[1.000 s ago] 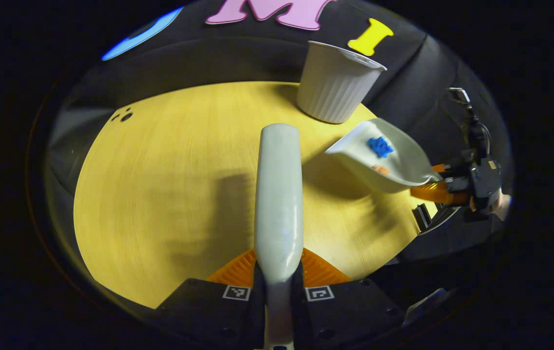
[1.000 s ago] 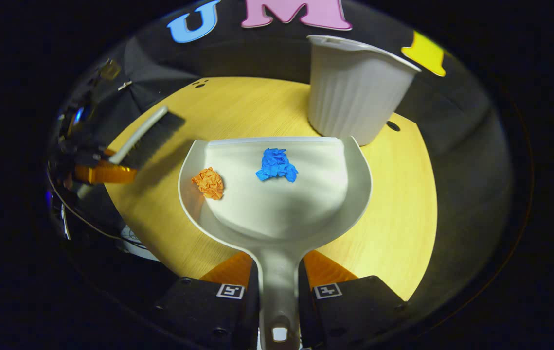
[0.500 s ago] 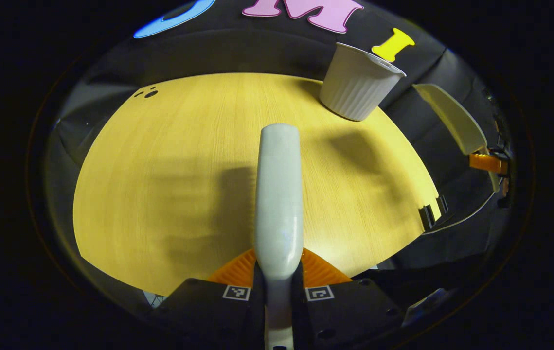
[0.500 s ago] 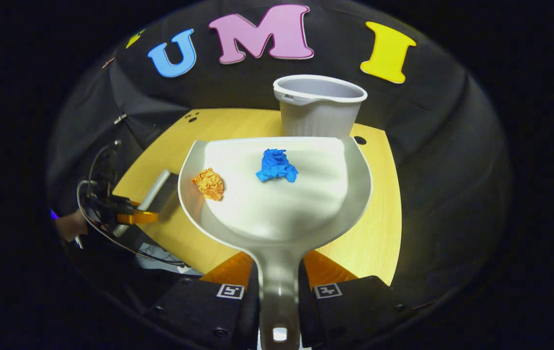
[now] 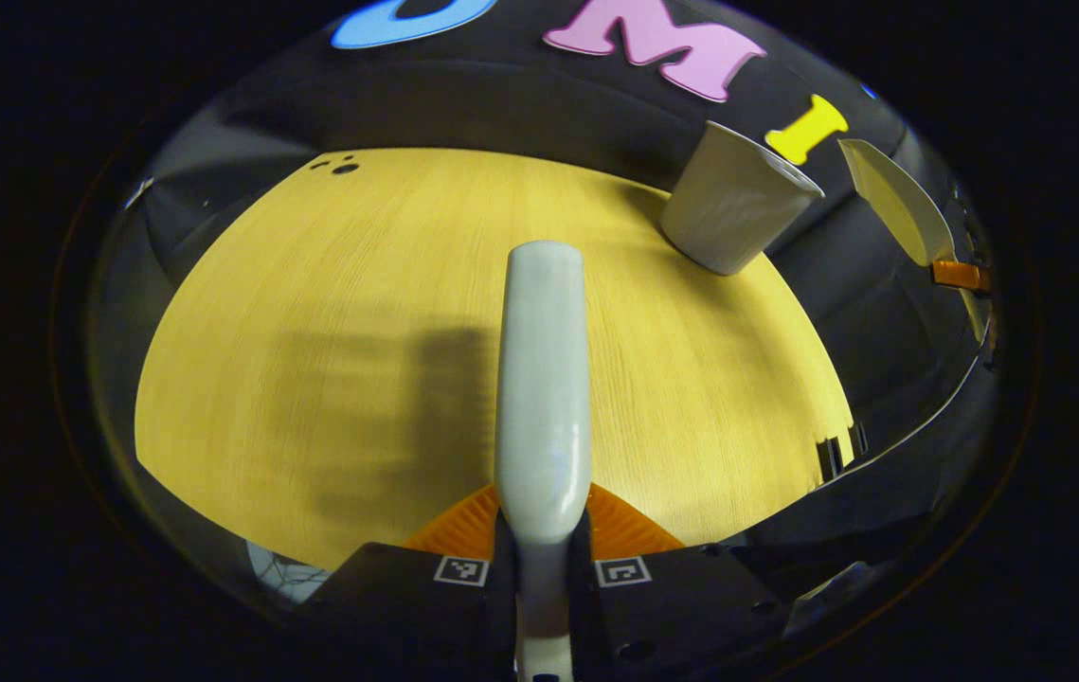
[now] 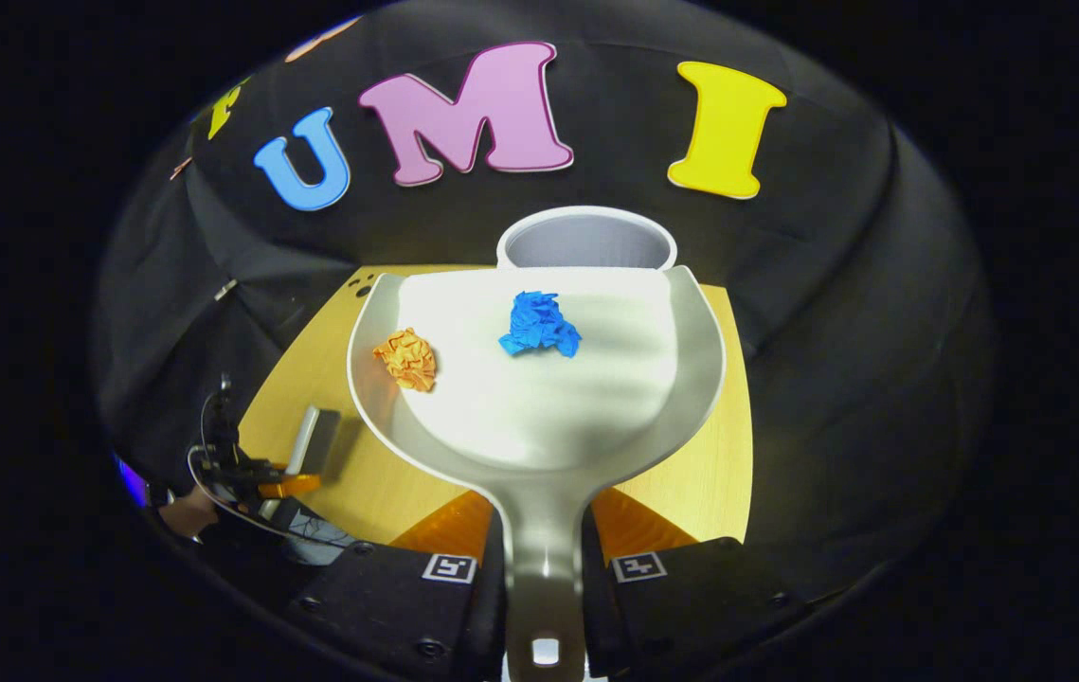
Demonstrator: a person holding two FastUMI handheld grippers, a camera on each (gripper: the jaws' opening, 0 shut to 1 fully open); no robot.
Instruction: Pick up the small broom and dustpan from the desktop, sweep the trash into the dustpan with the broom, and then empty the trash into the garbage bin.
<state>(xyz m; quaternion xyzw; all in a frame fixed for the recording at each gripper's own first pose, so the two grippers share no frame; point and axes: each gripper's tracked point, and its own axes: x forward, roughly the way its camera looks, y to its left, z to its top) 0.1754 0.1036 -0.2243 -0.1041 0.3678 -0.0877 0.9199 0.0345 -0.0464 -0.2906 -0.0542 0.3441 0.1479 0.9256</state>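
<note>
The pale grey plastic dustpan (image 6: 539,398) rides high above the yellow wooden table (image 6: 387,483), a crumpled blue paper ball (image 6: 539,324) and a crumpled orange paper ball (image 6: 406,358) in its scoop, its front lip at the rim of the white ribbed garbage bin (image 6: 586,239). The right gripper (image 6: 544,568) has its jaws pinching the dustpan's handle. Over the table, the left gripper (image 5: 544,568) has its jaws clamped on the pale-handled small broom (image 5: 544,379).

Wall: black cloth (image 6: 833,284), creased, closing in the booth
Tabletop: pale yellow wood grain (image 5: 331,313), lit from above
</note>
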